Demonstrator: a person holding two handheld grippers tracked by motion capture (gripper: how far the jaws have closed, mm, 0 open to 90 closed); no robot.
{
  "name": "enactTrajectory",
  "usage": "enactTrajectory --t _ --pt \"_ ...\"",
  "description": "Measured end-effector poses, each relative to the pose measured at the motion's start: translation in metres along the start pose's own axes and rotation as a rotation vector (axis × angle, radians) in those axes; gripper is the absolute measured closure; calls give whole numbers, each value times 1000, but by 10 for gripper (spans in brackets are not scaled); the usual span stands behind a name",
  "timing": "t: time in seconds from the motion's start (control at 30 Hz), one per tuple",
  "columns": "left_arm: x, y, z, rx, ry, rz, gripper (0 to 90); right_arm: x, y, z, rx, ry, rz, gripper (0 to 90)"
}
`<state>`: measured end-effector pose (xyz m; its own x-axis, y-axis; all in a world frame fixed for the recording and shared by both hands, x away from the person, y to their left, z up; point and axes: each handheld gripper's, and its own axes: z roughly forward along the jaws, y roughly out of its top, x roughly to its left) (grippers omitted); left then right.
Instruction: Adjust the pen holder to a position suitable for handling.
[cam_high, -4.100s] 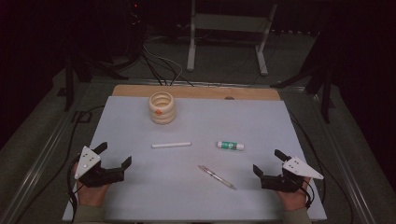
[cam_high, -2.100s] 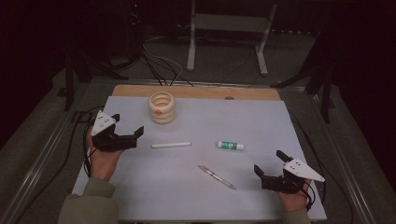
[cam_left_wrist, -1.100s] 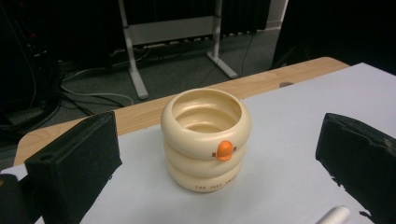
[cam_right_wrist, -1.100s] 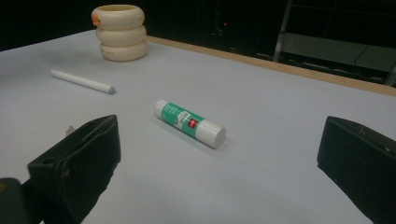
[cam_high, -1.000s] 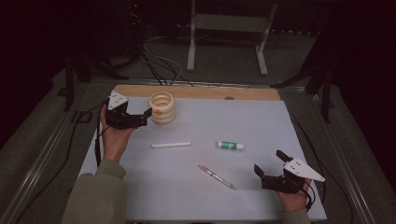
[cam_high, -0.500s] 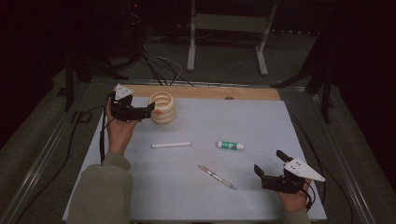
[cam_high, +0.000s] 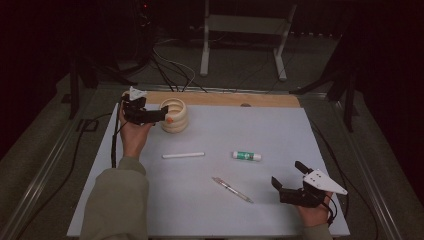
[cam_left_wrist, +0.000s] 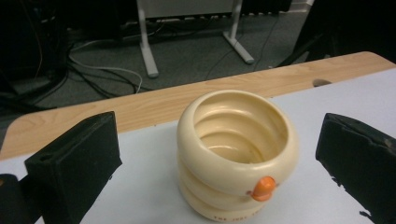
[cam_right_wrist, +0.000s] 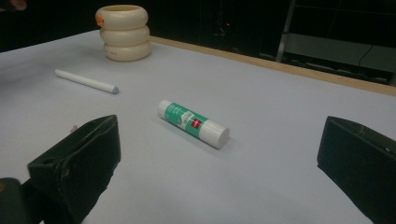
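Left tongs (cam_high: 162, 114) stand wide open, holding nothing, jaws flanking the cream ringed holder (cam_left_wrist: 237, 154) dead ahead at the bench's (cam_high: 280, 130) far left corner. Holder upright, mouth up. Right tongs (cam_high: 280, 184) rest open and empty, well apart; left hand is nearer.

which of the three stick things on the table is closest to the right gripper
The clear pen, lying just left of the right gripper; the glue stick and white marker lie farther away.
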<state>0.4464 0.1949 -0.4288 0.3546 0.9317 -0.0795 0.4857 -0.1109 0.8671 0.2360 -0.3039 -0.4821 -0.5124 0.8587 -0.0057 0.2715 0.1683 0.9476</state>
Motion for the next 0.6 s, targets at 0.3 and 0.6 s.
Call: enactTrajectory --t 0.3,0.6 --pt "-4 -3 23 49 17 -24 5 -2 0 0 -1 3 9 2" --pt "-7 0 33 78 39 -114 146 -2 0 0 -1 7 10 2"
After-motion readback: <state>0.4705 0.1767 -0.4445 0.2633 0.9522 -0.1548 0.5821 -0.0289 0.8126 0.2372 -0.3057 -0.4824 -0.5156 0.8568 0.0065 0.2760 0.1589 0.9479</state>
